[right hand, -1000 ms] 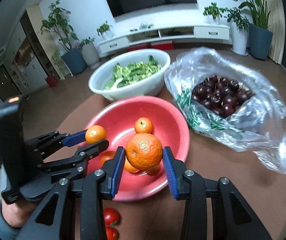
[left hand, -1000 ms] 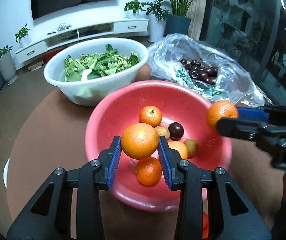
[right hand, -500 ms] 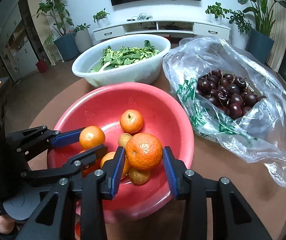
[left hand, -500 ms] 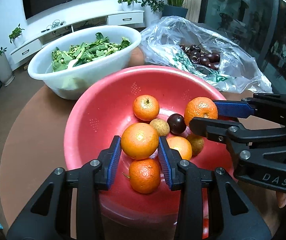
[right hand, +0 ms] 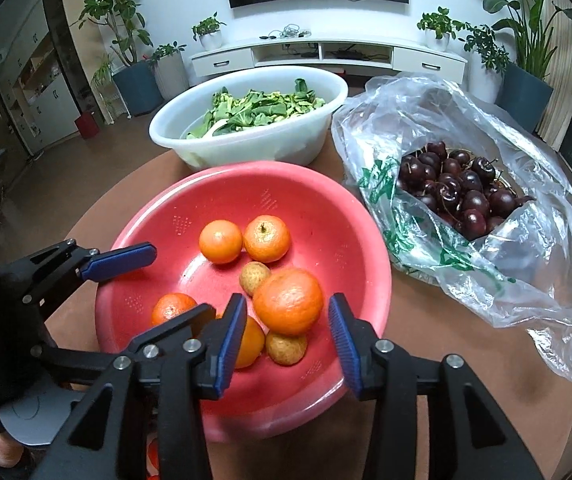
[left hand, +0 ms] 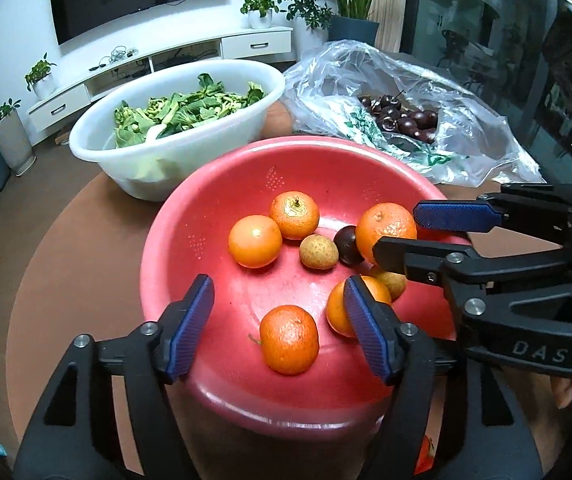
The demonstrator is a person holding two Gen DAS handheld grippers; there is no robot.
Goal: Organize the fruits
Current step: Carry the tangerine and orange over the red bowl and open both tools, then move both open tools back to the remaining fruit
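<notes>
Both grippers, left (left hand: 278, 326) and right (right hand: 286, 334), tilted down over the red bowl (right hand: 337, 216), jaws just opened, oranges (left hand: 254, 241) lying loose inside, white basin (left hand: 246, 80) behind.

Orange tangerines (left hand: 289, 339) lie in a red basin (left hand: 214, 216); the white basin (left hand: 98, 148) holds green leaves (left hand: 182, 108); dark-red cherries (right hand: 457, 192).

Bright, sharp, fisheye-warped dark corners
</notes>
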